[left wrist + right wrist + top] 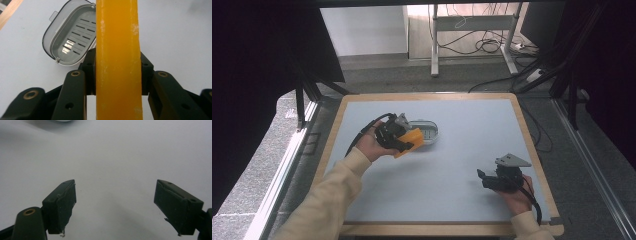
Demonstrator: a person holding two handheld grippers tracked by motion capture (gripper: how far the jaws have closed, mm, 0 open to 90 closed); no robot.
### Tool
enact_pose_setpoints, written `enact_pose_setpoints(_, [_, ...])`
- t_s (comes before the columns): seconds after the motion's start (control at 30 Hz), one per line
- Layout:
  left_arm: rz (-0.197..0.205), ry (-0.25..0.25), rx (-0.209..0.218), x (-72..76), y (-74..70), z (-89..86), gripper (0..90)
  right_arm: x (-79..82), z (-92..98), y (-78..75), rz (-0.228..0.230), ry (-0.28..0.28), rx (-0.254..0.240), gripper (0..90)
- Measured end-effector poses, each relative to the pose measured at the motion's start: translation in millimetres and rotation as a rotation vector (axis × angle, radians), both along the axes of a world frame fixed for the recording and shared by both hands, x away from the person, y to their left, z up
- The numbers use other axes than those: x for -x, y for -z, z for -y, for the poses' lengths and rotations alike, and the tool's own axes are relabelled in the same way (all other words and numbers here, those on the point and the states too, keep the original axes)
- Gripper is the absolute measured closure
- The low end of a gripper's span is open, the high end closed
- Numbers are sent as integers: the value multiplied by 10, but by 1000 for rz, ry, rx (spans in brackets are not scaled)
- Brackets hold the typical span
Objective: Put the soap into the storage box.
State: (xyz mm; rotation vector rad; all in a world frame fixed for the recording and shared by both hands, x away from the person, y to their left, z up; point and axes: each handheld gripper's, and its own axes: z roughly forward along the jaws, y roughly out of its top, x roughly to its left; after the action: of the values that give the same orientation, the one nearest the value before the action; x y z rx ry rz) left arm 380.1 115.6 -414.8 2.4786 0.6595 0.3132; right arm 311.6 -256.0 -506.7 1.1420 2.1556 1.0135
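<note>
Left gripper [117, 72] pinches an orange soap bar [117, 60] edge-on between its jaws, the pads pressed against the bar's two broad faces. In the high view the soap [408, 140] sits in the claw just beside the open grey soap box [426, 131], at the box's near-left side and seemingly above the mat rather than on it. Seen from the left gripper view, the box [71, 37] lies past the bar to its left, its slotted tray facing up and its rim free.

Right gripper [492, 180] rests well apart on the near-right of the table [472, 125], its jaws spread wide with nothing between them.

My judgement is that the step in hand is laying the soap into the box. To do it well, the bar should be carried over the middle of the tray and turned so its long side runs along the oval. It should then be lowered until it touches the slats before the jaws part. Letting go high, or over the rim, could tip the light box or let the bar skid off. The idle right claw could steady the box's edge if it slides
</note>
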Motion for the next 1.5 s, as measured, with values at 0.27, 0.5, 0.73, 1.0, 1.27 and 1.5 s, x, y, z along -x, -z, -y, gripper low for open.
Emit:
enact_pose_setpoints(0.27, [-6, 2, 2, -137, -22, -26, 616, -5, -2, 9, -6, 1, 0, 182])
enact_pose_setpoints(0.5, [-7, -2, 6, -223, -18, -40, 616, -4, -5, 9, -10, 0, 2, 179])
enact_pose_setpoints(0.73, [-15, 16, -8, -271, -37, -16, 616, -4, -5, 5, -6, 1, 0, 179])
enact_pose_setpoints(1.0, [-10, 28, -4, -377, -91, 22, 616, -1, -4, -2, -5, -3, -1, 179])
enact_pose_setpoints(1.27, [-22, 52, -1, -492, -75, 80, 616, -2, -12, 7, -8, -5, -1, 178])
enact_pose_setpoints(1.5, [-24, 68, 5, -613, -66, 120, 616, -2, -9, 5, -7, -5, -3, 179])
